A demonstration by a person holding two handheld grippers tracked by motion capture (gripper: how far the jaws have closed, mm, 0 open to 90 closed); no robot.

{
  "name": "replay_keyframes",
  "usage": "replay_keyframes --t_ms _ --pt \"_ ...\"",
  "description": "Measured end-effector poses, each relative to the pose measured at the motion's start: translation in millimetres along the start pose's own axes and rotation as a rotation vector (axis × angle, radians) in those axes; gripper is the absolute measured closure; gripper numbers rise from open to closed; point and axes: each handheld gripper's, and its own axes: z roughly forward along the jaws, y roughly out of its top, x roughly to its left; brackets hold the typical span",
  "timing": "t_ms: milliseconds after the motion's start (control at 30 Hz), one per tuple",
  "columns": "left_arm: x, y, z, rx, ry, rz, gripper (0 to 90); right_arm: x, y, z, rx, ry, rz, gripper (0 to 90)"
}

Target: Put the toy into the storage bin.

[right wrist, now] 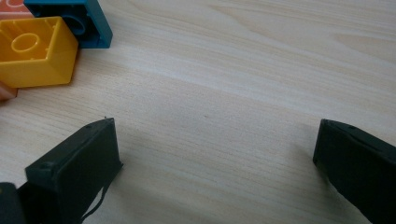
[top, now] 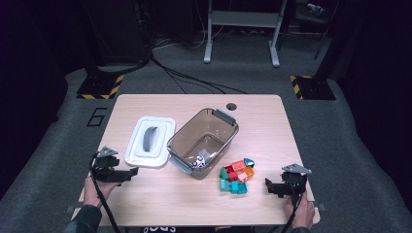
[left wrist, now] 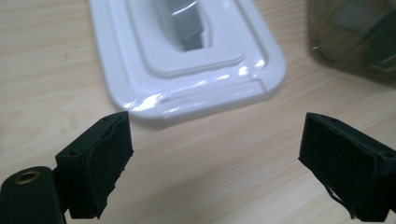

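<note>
Left gripper (top: 132, 172): jaws wide, empty, just short of flat white plastic lid (top: 149, 141) | Right gripper (top: 267, 185): jaws wide, empty, beside pile of coloured plastic bricks (top: 236, 175)

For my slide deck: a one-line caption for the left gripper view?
Open left gripper over the wooden table, just short of the white lid.
</note>
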Motion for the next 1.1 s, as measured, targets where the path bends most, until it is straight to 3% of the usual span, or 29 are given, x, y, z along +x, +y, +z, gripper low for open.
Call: replay_keyframes --t_ms 100,167,367,533,733,767,800,833,900,1100 --pt "8.5 -12.1 2.5 -0.009 0.008 -0.05 8.9 0.1 -0.1 0.0 0.0 -0.002 0.001 0.0" --pt "14.2 -18.9 3.0 -0.008 0.02 -0.048 8.9 0.0 -0.2 0.0 -0.003 -0.004 -0.001 0.0" --pt "27.3 -37.4 8.9 -0.011 0.035 -0.1 8.6 3.1 -1.1 -0.9 -0.003 -0.026 0.023 0.0" --pt "34.0 -50.1 15.0 -0.018 0.062 -0.11 8.6 8.4 -0.6 -0.3 -0.007 -0.042 0.032 0.0" --pt "31.2 -54.0 18.5 -0.038 0.106 -0.063 8.3 10.2 0.5 0.0 -0.001 -0.012 -0.001 0.6" --pt "29.9 -54.2 19.5 -0.033 0.123 -0.038 8.3 10.3 1.1 -0.5 0.004 0.001 -0.01 0.6" --pt "28.0 -55.3 21.2 -0.035 0.145 -0.008 8.3 9.7 2.1 -2.0 0.014 -0.002 -0.051 0.4" --pt "25.8 -57.0 22.3 -0.032 0.167 0.03 8.5 10.7 2.1 -3.4 0.024 -0.005 -0.046 0.4" --pt "26.4 -61.4 22.2 -0.066 0.162 0.032 8.0 12.2 2.7 -5.7 0.051 -0.004 -0.033 1.0" --pt "27.8 -60.9 23.0 -0.068 0.16 0.038 7.2 17.7 9.6 -3.0 0.076 0.07 -0.011 1.6"
